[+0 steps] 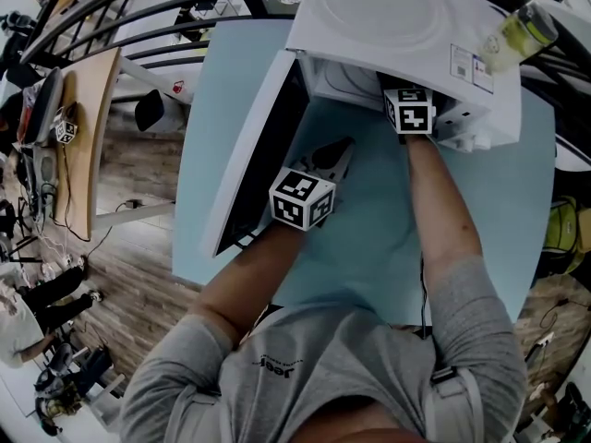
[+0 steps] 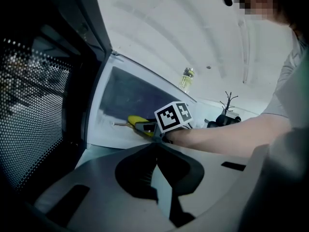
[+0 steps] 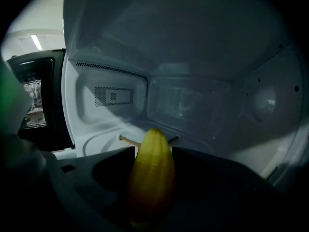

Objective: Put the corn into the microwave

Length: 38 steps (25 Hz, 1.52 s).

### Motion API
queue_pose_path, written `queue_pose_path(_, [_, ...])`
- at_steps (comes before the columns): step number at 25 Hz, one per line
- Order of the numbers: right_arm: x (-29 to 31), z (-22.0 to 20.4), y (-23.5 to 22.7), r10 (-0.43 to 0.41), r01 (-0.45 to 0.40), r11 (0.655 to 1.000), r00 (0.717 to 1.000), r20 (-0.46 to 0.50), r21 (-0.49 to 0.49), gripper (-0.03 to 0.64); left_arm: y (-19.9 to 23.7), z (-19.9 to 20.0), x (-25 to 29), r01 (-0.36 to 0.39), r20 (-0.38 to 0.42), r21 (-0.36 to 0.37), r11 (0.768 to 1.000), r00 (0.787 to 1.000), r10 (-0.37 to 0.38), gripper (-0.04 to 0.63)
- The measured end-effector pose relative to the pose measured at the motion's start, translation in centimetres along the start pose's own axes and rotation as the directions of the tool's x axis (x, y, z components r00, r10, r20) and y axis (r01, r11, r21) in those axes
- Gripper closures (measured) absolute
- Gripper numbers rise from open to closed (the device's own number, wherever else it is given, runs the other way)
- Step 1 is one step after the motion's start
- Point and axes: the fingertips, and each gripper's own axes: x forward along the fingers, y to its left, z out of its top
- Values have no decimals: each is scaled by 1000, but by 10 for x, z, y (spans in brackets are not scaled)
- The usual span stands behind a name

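Observation:
The white microwave (image 1: pixel 406 26) stands at the far side of the light blue table, its door (image 1: pixel 263 146) swung open to the left. My right gripper (image 3: pixel 152 151) reaches into the cavity, shut on the yellow corn cob (image 3: pixel 150 178). The cob points inward above the cavity floor (image 3: pixel 96 141), and a thin stick shows past its tip. In the left gripper view the corn (image 2: pixel 136 121) and the right gripper (image 2: pixel 145 127) sit in the microwave's mouth. My left gripper (image 1: pixel 334 160) hovers beside the door's inner face, jaws together and holding nothing.
A pale yellow bottle (image 1: pixel 517 35) rests on top of the microwave at the right. The dark meshed door window (image 2: pixel 34 110) is close on the left gripper's left. A wooden bench (image 1: pixel 88 137) stands on the floor beyond the table's left edge.

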Motion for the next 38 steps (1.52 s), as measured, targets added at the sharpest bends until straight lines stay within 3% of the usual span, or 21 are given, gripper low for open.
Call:
queue_pose_path(9, [-3, -7, 0, -25, 19, 998, 996, -87, -64, 364, -5, 6, -6, 2, 11, 1, 1000, 1000, -2, 577])
queue_pose_path(38, [-41, -8, 21, -26, 16, 996, 993, -112, -87, 322, -26, 28, -54, -5, 34, 54, 999, 999, 3, 577])
